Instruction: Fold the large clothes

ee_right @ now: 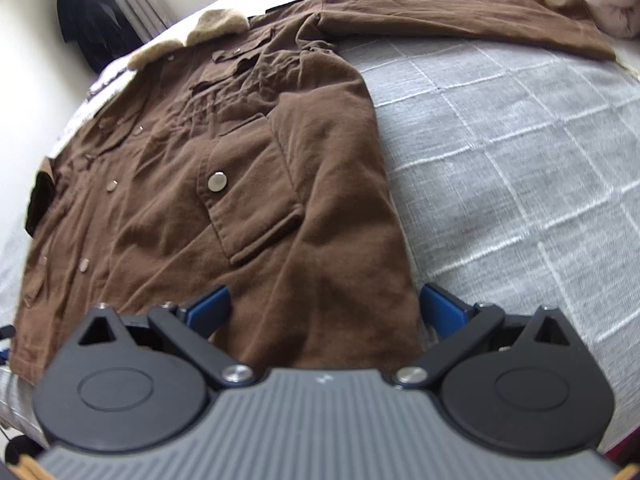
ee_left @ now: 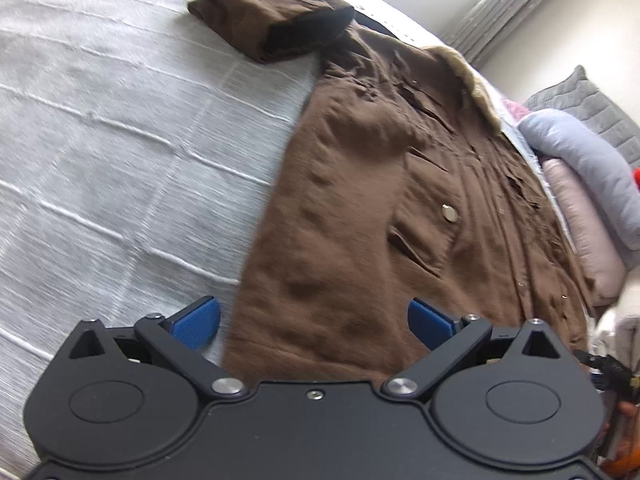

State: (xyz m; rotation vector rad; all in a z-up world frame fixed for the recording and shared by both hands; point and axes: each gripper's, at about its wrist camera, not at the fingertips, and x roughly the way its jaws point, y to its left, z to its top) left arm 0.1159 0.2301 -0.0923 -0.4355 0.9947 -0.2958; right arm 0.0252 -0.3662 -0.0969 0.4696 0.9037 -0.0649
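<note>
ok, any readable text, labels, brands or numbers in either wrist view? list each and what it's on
None readable.
Right claw housing: a small pale mark on the ribbed grey plate, too small to read.
Jacket: plain snaps, no visible tag or lettering.
Bedspread: woven lines only.

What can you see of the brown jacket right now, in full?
The brown jacket lies front-up and spread flat on the white quilted bedspread. It looks like soft, brushed cotton, wrinkled around the chest. It has a tan fleece collar, metal snap buttons along the placket, and a flap pocket with a snap. One sleeve stretches straight out toward the pillows; the other sleeve reaches out on the opposite side, its dark lining showing at the cuff. Both grippers, left and right, hover open at the hem, not gripping it.
</note>
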